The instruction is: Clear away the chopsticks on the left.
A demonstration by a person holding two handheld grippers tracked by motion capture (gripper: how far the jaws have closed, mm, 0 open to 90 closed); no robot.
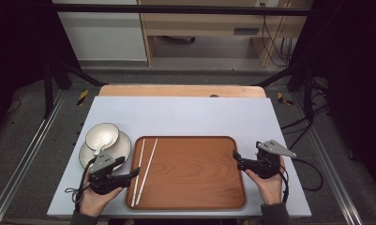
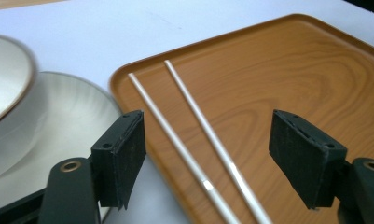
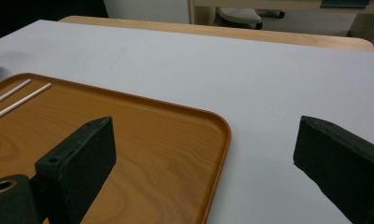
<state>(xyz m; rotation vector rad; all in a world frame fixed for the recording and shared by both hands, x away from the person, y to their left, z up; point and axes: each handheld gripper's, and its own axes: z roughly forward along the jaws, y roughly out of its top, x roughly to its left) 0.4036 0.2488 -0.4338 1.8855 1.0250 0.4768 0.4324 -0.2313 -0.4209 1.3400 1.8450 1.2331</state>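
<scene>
We see the left tongs [image 1: 135, 172] spread wide and empty above the tray's [image 1: 195, 178] left edge, the two white chopsticks [image 1: 144, 169] lying free on the tray just beyond them. The right tongs [image 1: 236, 156] gape wide over its right rim. A bowl [image 1: 102, 136] sits on a plate [image 1: 124, 149] on the bench [image 1: 190, 117].

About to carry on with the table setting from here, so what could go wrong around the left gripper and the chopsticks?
1. The two thin white chopsticks lie loose on the brown wooden tray, near its left rim, between the open left gripper jaws; a sideways sweep could roll them off.
2. The white bowl stacked on the white plate sits close beside that gripper; a careless swing might knock it.
</scene>
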